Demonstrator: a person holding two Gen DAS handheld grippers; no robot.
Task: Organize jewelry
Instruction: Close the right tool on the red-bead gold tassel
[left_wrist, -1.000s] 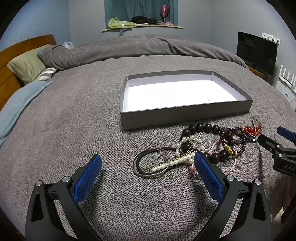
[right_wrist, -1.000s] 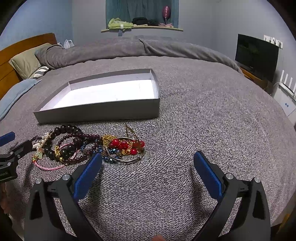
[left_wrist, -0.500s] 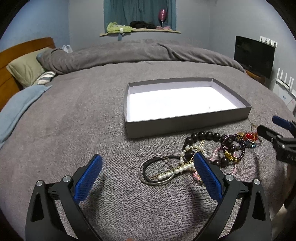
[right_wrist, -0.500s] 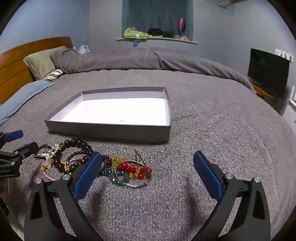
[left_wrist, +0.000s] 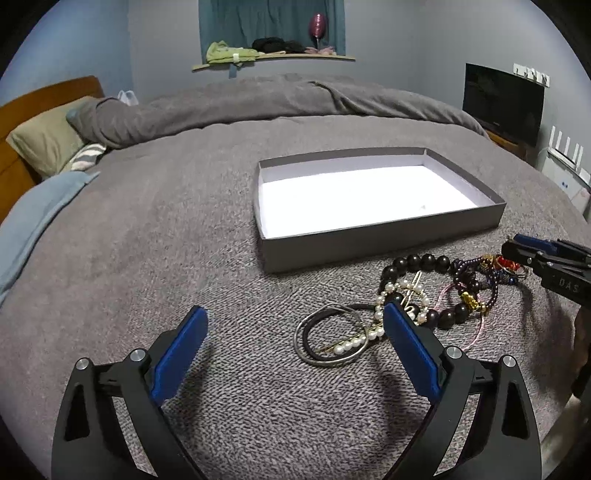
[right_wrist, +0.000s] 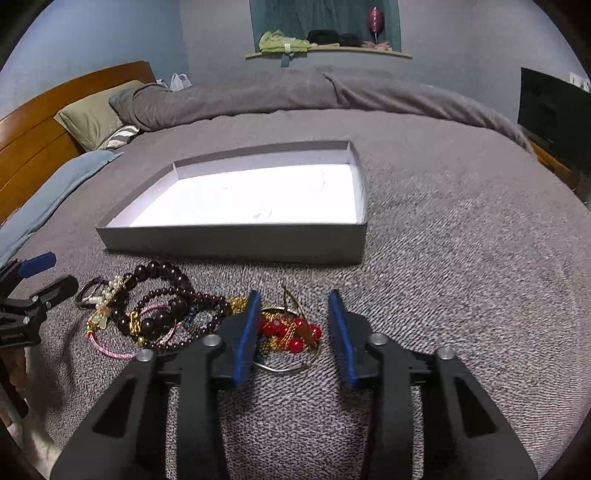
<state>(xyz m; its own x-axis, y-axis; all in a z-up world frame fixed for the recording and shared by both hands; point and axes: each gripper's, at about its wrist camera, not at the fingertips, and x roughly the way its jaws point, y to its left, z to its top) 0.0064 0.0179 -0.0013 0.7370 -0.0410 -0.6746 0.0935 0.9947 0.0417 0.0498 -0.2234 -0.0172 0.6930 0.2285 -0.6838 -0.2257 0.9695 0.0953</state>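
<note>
A pile of jewelry lies on the grey bedspread in front of a shallow grey box (left_wrist: 380, 236) with a white inside, also in the right wrist view (right_wrist: 236, 245). The pile holds dark bead bracelets (left_wrist: 424, 264), a pearl strand (left_wrist: 354, 343), black and silver rings (left_wrist: 328, 336), a pink cord and a red-bead piece (right_wrist: 291, 334). My left gripper (left_wrist: 295, 343) is open and empty, just left of the rings. My right gripper (right_wrist: 293, 325) is half closed, its pads on either side of the red-bead piece, not gripping it. It also shows in the left wrist view (left_wrist: 532, 254).
The grey bedspread (left_wrist: 147, 229) spreads all round. Pillows (left_wrist: 44, 144) and a wooden headboard (right_wrist: 55, 110) are at the far left. A folded duvet (left_wrist: 258, 99) lies at the back. A dark screen (left_wrist: 502, 107) stands at the right.
My right gripper moved left over the red-bead piece and its jaws narrowed from wide open. My left gripper drew back and left a little, staying open.
</note>
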